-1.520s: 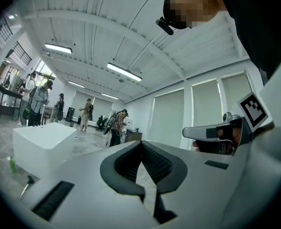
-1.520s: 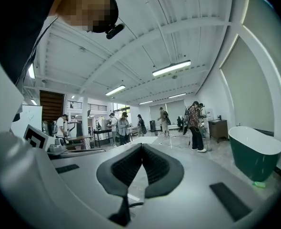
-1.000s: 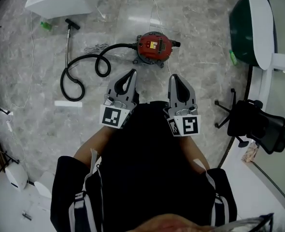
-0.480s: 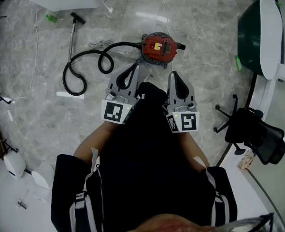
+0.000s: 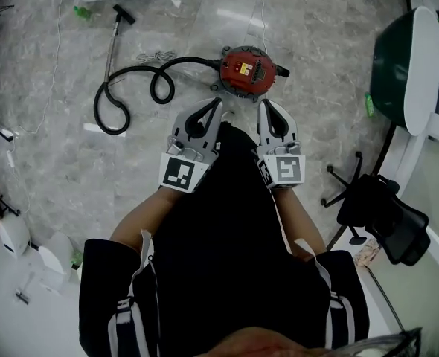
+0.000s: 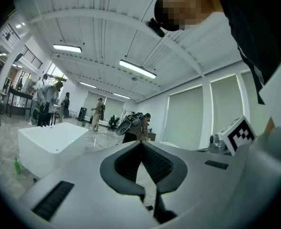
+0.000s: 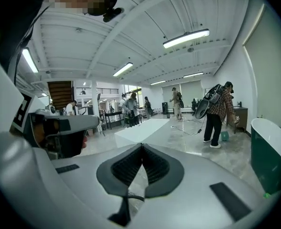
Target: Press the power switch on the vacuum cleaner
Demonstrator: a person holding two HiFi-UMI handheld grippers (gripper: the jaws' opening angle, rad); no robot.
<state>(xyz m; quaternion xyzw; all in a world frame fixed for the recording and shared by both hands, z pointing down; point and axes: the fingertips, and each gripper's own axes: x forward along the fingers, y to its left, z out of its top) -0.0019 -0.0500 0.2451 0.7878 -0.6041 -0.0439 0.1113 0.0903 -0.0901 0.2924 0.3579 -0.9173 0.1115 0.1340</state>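
Red plastic is marking out the vacuum cleaner (image 5: 247, 71) in the head view, where it is sitting on the grey marble floor (image 5: 316, 132) just ahead of the person, its black hose (image 5: 130, 95) looping away to the left. Over the last second the person has been closing in: the floor is sliding back underneath and the canister is now lying just beyond the tips of the left gripper (image 5: 215, 104) and the right gripper (image 5: 266, 104), where it was clearly farther ahead before. That is putting the switch almost within reach, though nothing is touching the machine yet, and which mark on its top is the switch is too small to tell. At the right a dark green tub (image 5: 409, 58) with a white rim is standing beside a black office chair (image 5: 383, 214); nothing is showing inside it. In the left gripper view the left gripper (image 6: 141, 143) is pointing out across the hall, its fingers meeting at the tips and gripping nothing, with a white block (image 6: 50, 142) beyond; the vacuum cleaner is not appearing here. In the right gripper view the right gripper (image 7: 141, 147) is likewise holding its fingers pressed together and empty, the green tub (image 7: 274, 161) edging in at the right, its inside out of sight.
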